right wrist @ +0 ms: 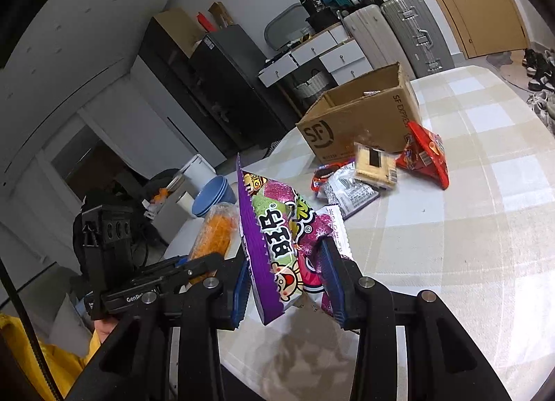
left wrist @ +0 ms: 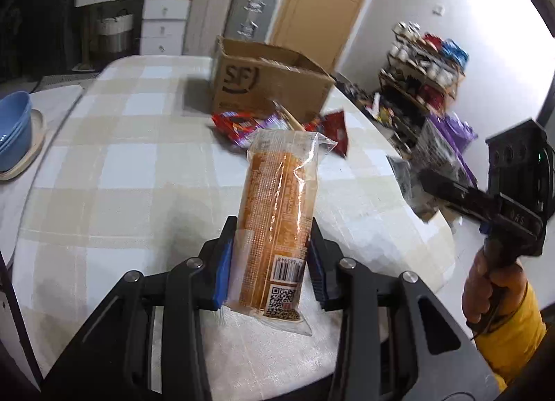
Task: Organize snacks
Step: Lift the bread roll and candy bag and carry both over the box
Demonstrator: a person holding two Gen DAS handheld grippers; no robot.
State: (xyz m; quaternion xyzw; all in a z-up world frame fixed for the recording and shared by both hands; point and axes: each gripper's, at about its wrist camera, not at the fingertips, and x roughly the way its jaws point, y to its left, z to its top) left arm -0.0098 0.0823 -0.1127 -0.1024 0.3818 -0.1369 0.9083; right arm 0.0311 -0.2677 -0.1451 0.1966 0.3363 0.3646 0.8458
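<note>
Pinching an orange cake bar (left wrist: 277, 213) in my left tongs (left wrist: 269, 264), its long axis toward the SF carton (left wrist: 270, 88) ahead; right tongs (right wrist: 289, 283) clamp a purple candy bag (right wrist: 277, 241).

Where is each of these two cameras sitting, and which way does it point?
Left wrist: on the left gripper, looking along its fingers at the orange snack pack it grips, toward the cardboard box; the right gripper and hand show.
Right wrist: on the right gripper, gripping a purple candy bag; the left gripper shows.
Shared: box, checked table, loose snacks.
</note>
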